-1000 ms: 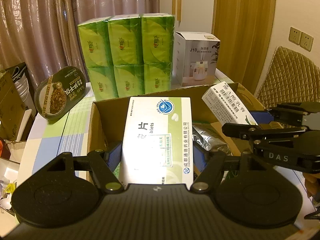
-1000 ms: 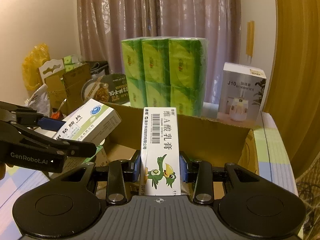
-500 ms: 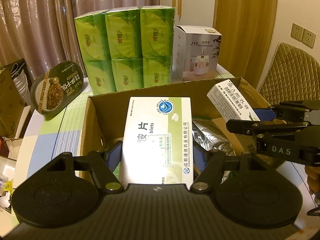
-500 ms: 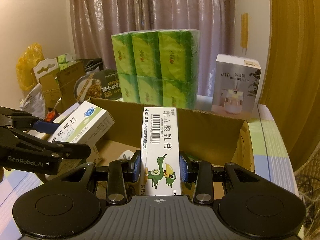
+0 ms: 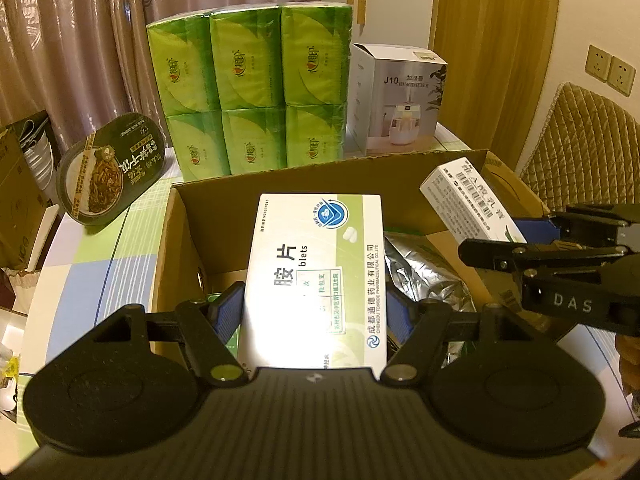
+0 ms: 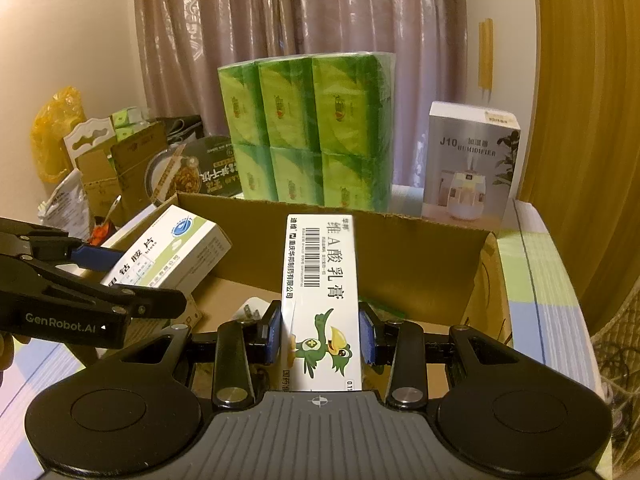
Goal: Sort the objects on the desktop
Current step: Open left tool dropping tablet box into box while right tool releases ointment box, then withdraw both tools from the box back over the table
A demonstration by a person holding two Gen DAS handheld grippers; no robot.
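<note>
Two light, crushable card cartons: left tongs [image 5: 316, 312] clamp white-green tablet box [image 5: 320, 268] sidewalls; right tongs [image 6: 320, 336] clamp narrow white ointment carton [image 6: 320, 292].

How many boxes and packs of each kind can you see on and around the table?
Medicine boxes held in claws: 2, the wide tablet box and the slim cream box
Green tissue packs: 6
Humidifier box: 1
Noodle bowl: 1
Open cardboard box: 1
Total: 11
</note>
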